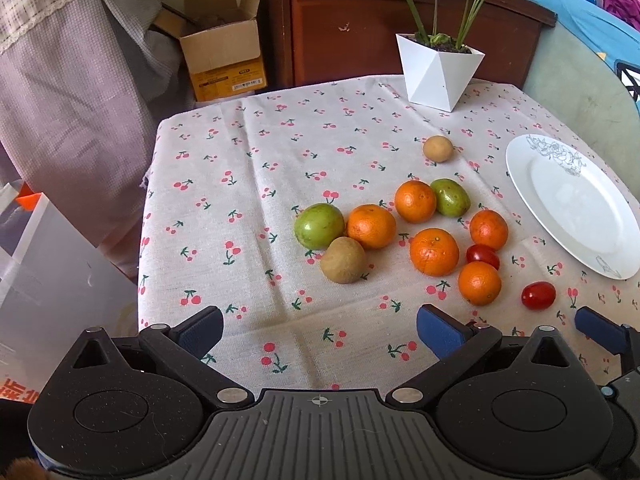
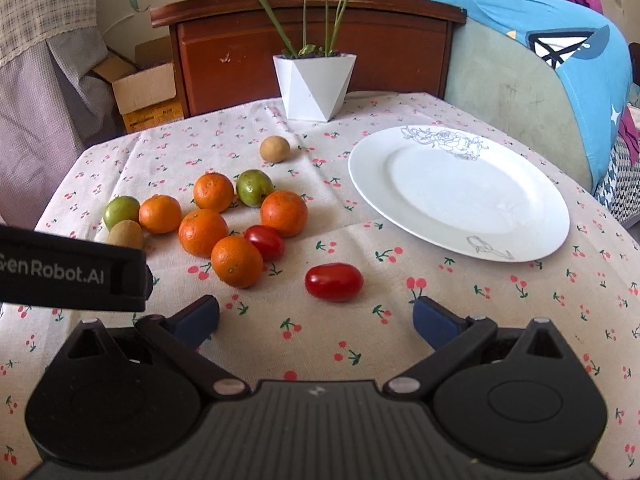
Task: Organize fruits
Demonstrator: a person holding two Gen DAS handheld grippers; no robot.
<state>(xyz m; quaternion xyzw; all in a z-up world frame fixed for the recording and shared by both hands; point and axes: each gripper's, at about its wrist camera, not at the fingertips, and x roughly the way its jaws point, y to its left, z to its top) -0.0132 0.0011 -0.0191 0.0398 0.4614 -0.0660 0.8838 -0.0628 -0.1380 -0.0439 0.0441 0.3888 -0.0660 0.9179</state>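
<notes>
Fruits lying loose in a cluster on the cherry-print tablecloth (image 2: 460,312), none on the white plate (image 2: 520,184) sitting to the right of them. Five oranges bunching together, nearest one (image 2: 237,256) touching a cherry tomato (image 2: 265,242); second cherry tomato (image 2: 334,281) lying apart, closest to the right gripper (image 2: 316,320). Two green fruits: one (image 2: 253,187) sitting beside the far oranges, the other (image 2: 121,211) at the left end of the cluster, pressing against an orange and a brown kiwi-like fruit (image 2: 125,234). Another small brown fruit (image 2: 275,149) sitting alone farther back, between cluster and white faceted planter (image 2: 314,86) holding a green plant.

Right gripper hovering low over the cloth, jaws spread wide, holding nothing, lone tomato lying just ahead of the gap. Left gripper (image 1: 320,330) also hovering wide open and empty, aiming at bare cloth short of the kiwi-like fruit (image 1: 343,260) and green fruit (image 1: 319,226). Left gripper's body showing at the left edge of the right wrist view.

Cardboard box (image 1: 224,56) and wooden cabinet (image 1: 360,28) standing behind the table.
</notes>
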